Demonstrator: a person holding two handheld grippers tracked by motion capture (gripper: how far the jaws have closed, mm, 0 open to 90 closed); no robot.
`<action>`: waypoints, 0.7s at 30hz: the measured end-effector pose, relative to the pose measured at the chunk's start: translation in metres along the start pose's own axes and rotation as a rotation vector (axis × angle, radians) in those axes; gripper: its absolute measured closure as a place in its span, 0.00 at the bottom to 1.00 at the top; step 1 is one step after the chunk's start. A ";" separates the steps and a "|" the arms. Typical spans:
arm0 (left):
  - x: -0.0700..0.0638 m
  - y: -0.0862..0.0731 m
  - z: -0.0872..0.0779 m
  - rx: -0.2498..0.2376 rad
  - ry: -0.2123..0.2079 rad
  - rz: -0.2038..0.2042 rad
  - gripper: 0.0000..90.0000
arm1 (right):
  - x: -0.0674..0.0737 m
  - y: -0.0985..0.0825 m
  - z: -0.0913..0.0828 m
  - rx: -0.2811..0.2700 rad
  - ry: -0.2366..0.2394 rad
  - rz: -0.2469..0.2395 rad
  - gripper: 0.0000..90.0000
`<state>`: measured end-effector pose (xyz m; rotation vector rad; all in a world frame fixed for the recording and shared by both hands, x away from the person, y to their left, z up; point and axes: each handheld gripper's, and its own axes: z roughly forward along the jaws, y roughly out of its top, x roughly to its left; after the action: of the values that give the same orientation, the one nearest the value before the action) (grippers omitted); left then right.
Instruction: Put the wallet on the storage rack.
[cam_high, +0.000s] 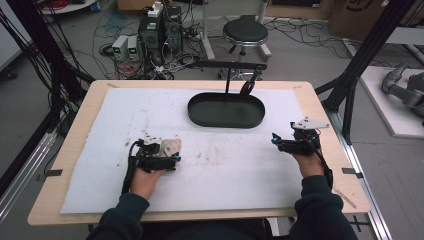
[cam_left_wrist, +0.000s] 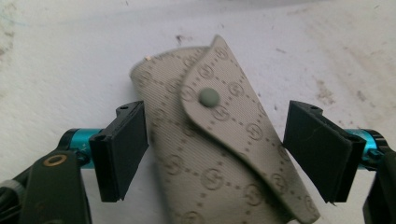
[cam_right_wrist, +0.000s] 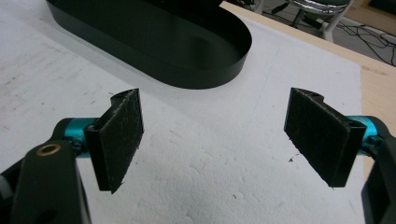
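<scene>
Pouch (cam_left_wrist: 219, 140) lies between the left gripper (cam_left_wrist: 215, 154)'s wide, unclosed jaws, long axis running eleven to five o'clock.

The right gripper (cam_right_wrist: 215, 140), fingers spread apart, faces the black oval tray (cam_right_wrist: 187, 56).

Both grippers low — left (cam_high: 176, 159) and right (cam_high: 274, 138) fingers apart
</scene>
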<state>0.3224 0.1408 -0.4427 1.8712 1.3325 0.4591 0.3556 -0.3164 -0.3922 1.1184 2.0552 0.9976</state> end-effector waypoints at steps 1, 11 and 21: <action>-0.010 -0.003 0.004 0.007 0.059 0.013 0.22 | 0.000 0.000 0.000 0.000 0.000 -0.002 0.23; -0.011 -0.007 0.010 0.019 0.117 0.029 0.17 | -0.003 -0.001 -0.001 0.002 0.000 0.011 0.23; 0.000 -0.006 0.003 0.037 0.065 0.064 0.36 | -0.002 -0.001 0.000 0.006 -0.001 0.007 0.23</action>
<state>0.3207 0.1402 -0.4496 1.9488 1.3348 0.5354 0.3558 -0.3184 -0.3932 1.1296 2.0561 0.9956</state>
